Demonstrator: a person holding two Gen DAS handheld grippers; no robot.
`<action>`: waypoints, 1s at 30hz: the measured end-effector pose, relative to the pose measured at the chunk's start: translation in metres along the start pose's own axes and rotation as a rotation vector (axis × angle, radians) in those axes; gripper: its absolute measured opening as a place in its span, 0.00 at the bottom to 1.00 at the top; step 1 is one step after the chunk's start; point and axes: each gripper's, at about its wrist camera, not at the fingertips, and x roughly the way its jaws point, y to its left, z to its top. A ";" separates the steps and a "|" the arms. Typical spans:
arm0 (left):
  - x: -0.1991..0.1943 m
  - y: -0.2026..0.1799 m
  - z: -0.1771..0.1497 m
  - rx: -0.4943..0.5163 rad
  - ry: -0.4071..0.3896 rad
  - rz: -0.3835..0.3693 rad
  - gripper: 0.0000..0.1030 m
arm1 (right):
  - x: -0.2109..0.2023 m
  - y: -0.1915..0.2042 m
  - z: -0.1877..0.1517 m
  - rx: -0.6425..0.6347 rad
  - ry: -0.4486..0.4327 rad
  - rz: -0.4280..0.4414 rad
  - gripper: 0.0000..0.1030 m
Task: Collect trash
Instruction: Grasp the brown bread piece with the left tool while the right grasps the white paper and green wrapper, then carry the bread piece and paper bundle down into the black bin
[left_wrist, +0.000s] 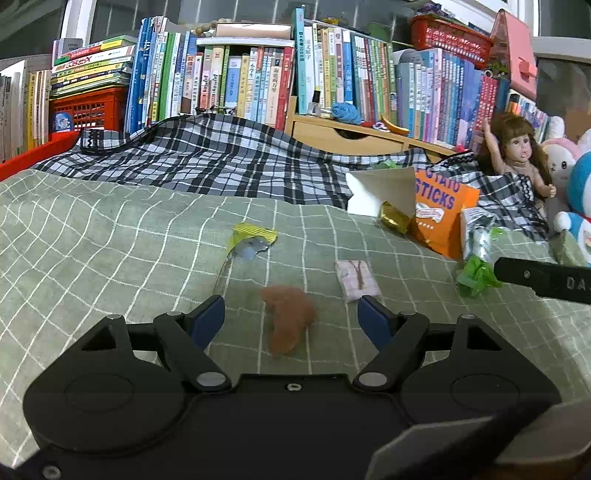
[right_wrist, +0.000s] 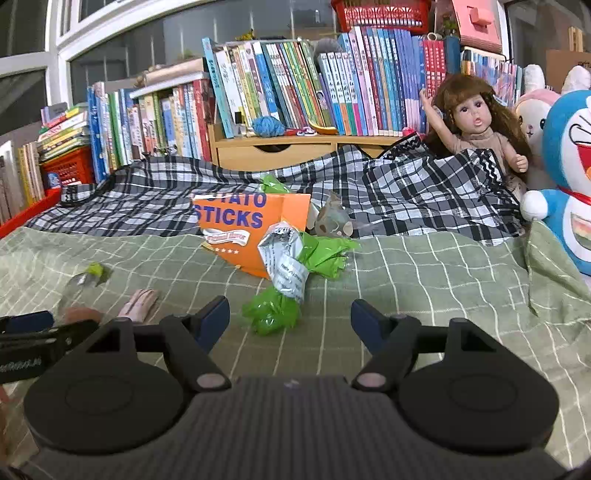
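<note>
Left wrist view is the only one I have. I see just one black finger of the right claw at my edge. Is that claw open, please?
Observer: Yes, the right claw is open. The green wrapper lies on the bed between its fingertips, not gripped.
Operator: Is some trash hidden behind the orange bag?
Observer: Yes. A crumpled grey-brown wrapper lies on the plaid blanket, just right of the orange bag.
</note>
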 end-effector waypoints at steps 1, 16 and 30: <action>0.002 0.000 0.000 0.002 0.004 0.008 0.75 | 0.005 0.000 0.002 0.001 0.006 -0.002 0.80; 0.011 0.003 -0.003 0.008 0.011 -0.012 0.40 | 0.054 -0.003 0.023 0.035 0.056 -0.039 0.62; -0.008 0.004 0.001 0.032 -0.031 -0.044 0.17 | 0.019 0.011 0.010 -0.019 0.035 0.037 0.35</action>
